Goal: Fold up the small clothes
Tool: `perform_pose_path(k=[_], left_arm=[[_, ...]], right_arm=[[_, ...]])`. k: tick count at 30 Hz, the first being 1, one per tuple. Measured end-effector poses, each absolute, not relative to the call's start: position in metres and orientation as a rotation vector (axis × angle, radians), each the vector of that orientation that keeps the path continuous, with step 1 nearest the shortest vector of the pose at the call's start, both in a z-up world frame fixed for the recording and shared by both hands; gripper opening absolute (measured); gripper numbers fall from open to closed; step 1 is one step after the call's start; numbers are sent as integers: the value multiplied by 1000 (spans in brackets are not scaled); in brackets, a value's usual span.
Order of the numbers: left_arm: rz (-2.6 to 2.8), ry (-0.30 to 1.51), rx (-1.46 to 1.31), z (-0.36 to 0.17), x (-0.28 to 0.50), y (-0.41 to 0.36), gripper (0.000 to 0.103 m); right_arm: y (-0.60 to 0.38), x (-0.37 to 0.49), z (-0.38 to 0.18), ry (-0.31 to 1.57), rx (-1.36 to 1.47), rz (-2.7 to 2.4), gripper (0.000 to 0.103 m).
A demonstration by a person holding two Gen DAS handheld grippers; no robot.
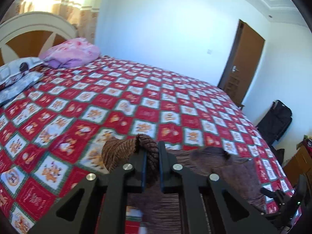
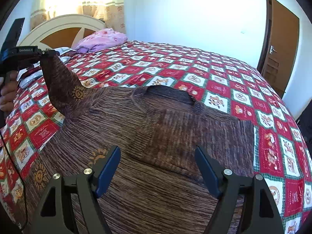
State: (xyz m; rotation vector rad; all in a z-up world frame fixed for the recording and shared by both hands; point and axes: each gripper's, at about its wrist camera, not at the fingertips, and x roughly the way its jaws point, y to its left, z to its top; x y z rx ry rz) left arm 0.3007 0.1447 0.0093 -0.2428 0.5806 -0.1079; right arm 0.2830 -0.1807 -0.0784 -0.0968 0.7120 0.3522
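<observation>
Sleeve [image 2: 58,81] pinched tight in my left claw [image 1: 152,164], raised at upper left of the right view; sweater [image 2: 156,146] sprawls across the bedspread [image 2: 224,78]. My right claw [image 2: 157,167] hangs spread wide, empty. Thin grip — knit could slip free mid-fold.

Only one piece of writing shows: a small white line of print on the black body of the left gripper [image 2: 46,53], seen from the right wrist view. It is too small and blurred to read with confidence. The bedspread [image 2: 224,74] carries pictures, with no legible words.
</observation>
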Motion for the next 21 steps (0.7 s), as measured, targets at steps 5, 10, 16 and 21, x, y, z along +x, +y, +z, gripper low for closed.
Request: perform_pose_path(k=[5,10,16,21], left_arm=[[-176,564,-237,21,301,110,11],[-243,576,-230,20,306,73,11],[-312,621,-179,-3,313,17,11],[-331,660,-111,-32,316,-22,11]], right_arm=[[-197,280,-82,721,-70,337,79],[-211,275,-81,713,-38,326,79],[-221,273,-84,720,-15,313,79],[-230,274,-89,729,-1,296,79]])
